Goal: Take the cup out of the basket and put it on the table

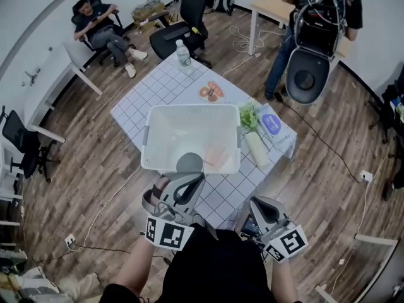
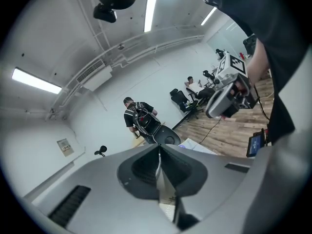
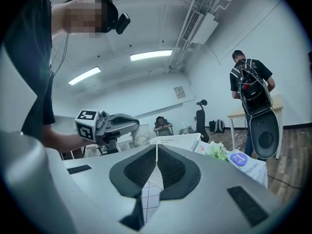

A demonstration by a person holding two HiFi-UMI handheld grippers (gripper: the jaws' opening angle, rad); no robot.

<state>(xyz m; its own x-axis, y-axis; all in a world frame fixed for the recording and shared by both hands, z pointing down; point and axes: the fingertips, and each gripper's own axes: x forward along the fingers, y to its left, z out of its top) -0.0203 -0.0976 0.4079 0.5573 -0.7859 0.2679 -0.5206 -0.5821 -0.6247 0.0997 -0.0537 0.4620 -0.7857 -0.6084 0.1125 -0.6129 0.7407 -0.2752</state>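
Observation:
A white plastic basket [image 1: 158,137] stands in the middle of the table [image 1: 154,87] with the checked cloth. Inside it, against the near wall, lies a grey cup [image 1: 189,163] with a pinkish thing [image 1: 216,154] beside it. My left gripper [image 1: 198,178] hangs shut and empty just in front of the basket's near rim, close to the cup. My right gripper [image 1: 256,202] is shut and empty too, lower right, off the table's near corner. In the left gripper view the jaws [image 2: 159,152] meet with nothing between them. The right gripper view shows its jaws [image 3: 156,152] closed, with the basket [image 3: 175,140] beyond.
On the table are a water bottle [image 1: 184,54], a plate of food [image 1: 211,92], leafy greens [image 1: 249,115], a blue packet [image 1: 271,124] and a pale roll [image 1: 256,149]. A person [image 1: 104,30] sits at the back left; another [image 1: 315,24] stands at the back right.

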